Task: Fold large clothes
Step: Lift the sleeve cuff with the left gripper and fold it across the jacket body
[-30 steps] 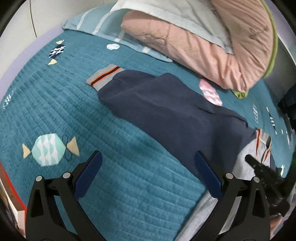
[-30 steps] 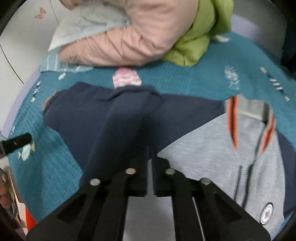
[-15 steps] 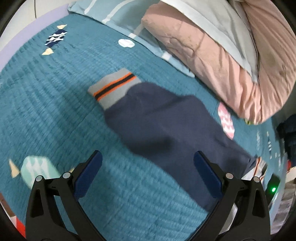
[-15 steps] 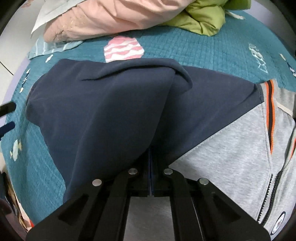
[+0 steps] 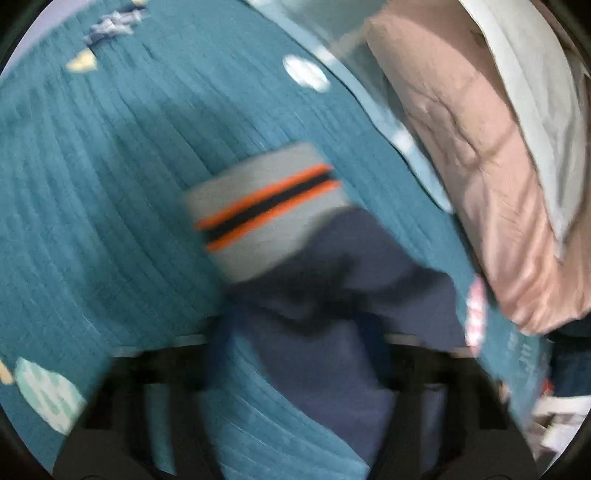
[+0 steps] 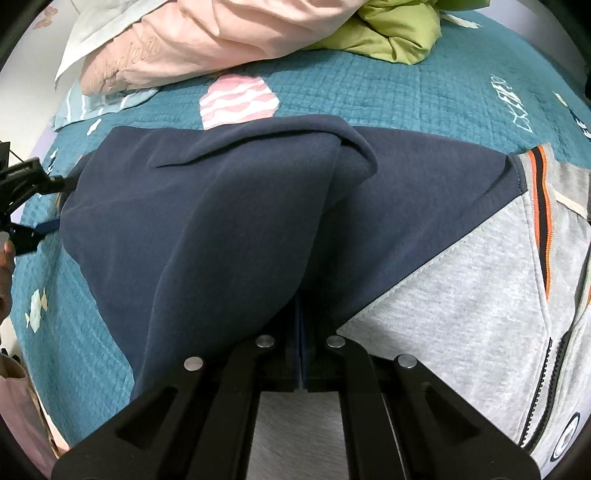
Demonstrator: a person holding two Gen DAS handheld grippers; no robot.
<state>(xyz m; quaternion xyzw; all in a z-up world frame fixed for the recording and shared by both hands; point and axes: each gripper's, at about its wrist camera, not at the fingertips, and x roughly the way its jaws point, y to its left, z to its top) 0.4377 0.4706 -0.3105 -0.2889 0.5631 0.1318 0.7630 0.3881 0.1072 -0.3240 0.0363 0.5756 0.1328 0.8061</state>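
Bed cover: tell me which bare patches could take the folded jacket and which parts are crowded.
Bare teal bed cover lies between the jacket's navy edge and the green bundle. Another bare patch lies beside the striped cuff, away from the pink duvet. The head of the bed is crowded with bedding, and the jacket covers the middle.

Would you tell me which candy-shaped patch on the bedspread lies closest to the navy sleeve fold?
The pink-and-white striped patch: the navy sleeve fold's edge touches its lower side, whereas the small pale patch sits apart on bare teal bedspread.
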